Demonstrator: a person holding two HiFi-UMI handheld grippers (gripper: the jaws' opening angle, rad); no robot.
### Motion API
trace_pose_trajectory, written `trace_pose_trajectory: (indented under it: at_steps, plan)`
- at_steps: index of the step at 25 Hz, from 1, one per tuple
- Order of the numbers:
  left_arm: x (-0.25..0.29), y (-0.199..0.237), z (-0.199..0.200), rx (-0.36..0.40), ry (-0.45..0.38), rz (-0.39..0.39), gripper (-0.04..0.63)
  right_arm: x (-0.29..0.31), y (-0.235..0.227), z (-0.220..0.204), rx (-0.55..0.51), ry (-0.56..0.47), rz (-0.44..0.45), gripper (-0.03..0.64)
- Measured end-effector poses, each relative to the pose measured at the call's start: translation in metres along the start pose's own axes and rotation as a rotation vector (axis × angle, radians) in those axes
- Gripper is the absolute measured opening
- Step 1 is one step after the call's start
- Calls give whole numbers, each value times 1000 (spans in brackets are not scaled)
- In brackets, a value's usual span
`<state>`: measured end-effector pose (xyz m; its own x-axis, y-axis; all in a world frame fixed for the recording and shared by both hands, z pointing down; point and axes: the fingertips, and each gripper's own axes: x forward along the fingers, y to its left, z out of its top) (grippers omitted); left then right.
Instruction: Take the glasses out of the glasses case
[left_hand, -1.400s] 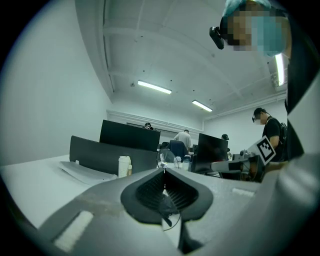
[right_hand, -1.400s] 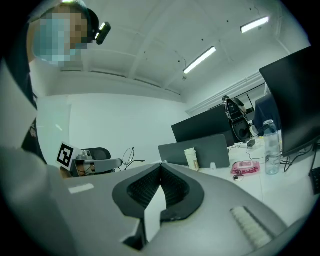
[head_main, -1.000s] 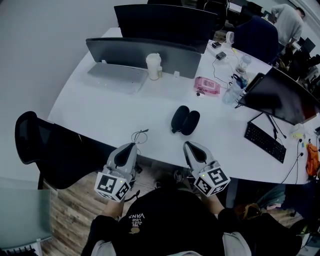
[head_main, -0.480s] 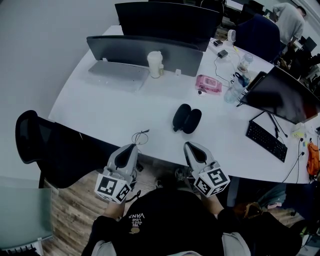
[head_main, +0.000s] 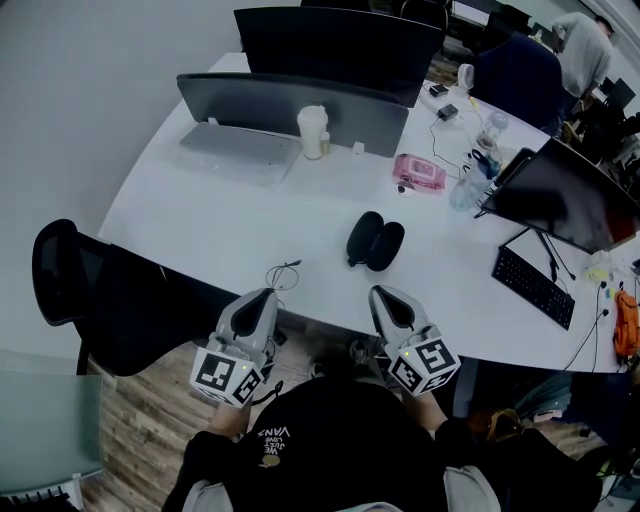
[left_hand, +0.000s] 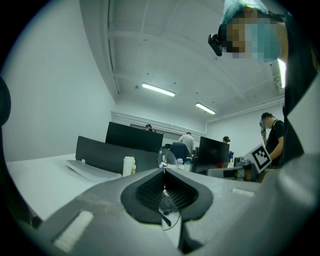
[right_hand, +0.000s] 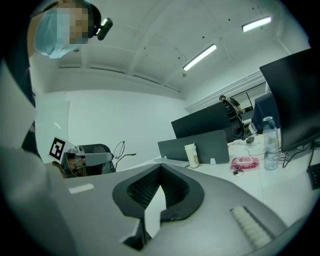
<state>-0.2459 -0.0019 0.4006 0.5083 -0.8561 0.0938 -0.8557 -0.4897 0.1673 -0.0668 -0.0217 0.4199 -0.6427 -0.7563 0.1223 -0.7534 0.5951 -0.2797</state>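
One pair of glasses is seen left of centre in the head view, pinched at the tip of the left gripper over the table's near edge. The glasses case lies open at centre, well apart. In the left gripper view the jaws are closed on the thin frame. In the right gripper view the right gripper is shut and empty. The glasses are probably best set down gently, well clear of the edge.
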Motion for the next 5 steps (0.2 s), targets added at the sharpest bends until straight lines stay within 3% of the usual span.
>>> trace_pose_trajectory:
  at_steps: [5]
  plan:
    - [3,2,3,0,-7,2,8,3,-1,1,-6,-1,5,-2]
